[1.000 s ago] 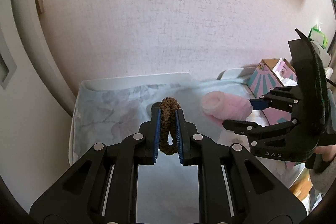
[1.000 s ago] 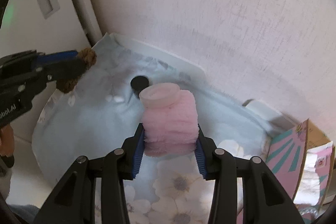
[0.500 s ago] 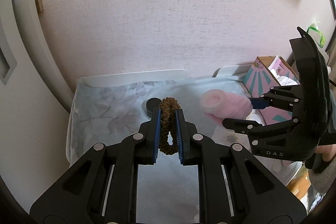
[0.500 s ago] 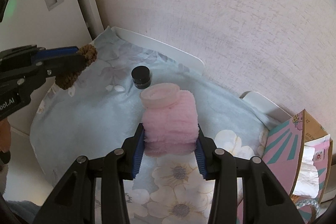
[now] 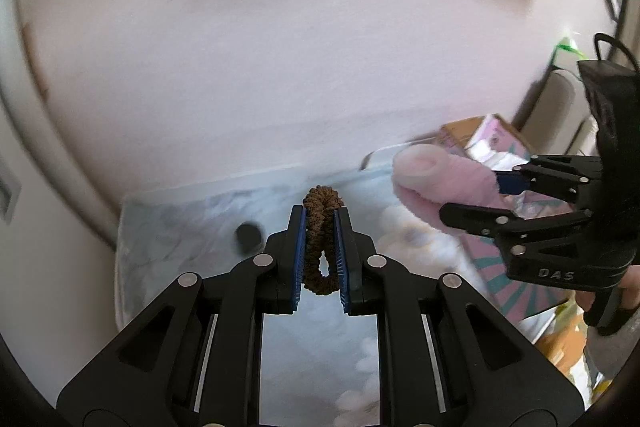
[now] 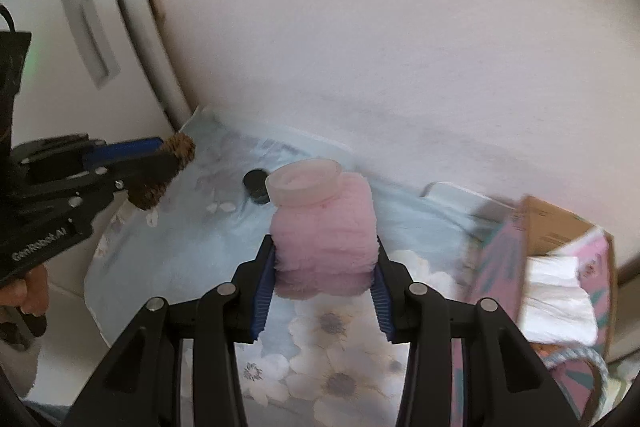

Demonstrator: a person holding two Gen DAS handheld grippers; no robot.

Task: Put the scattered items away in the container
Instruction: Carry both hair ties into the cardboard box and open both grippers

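My left gripper (image 5: 320, 223) is shut on a brown hair scrunchie (image 5: 320, 247) and holds it above the floral cloth (image 5: 180, 227); it also shows at the left of the right wrist view (image 6: 176, 155). My right gripper (image 6: 324, 267) is shut on a fluffy pink jar with a pale lid (image 6: 324, 223), lifted above the cloth, and shows in the left wrist view (image 5: 472, 199). The container, a pink and teal cardboard box (image 6: 560, 267) with white tissue inside, stands at the right (image 5: 500, 143). A small black jar (image 6: 256, 183) stays on the cloth.
The cloth covers a white table (image 6: 460, 195) against a pale wall (image 6: 400, 47). A white door frame (image 6: 132, 27) stands at the left. The person's hands hold both gripper handles.
Both grippers have risen and swung right toward the box, each still holding its item. The black jar now lies left of the left gripper. The view is blurred by motion.
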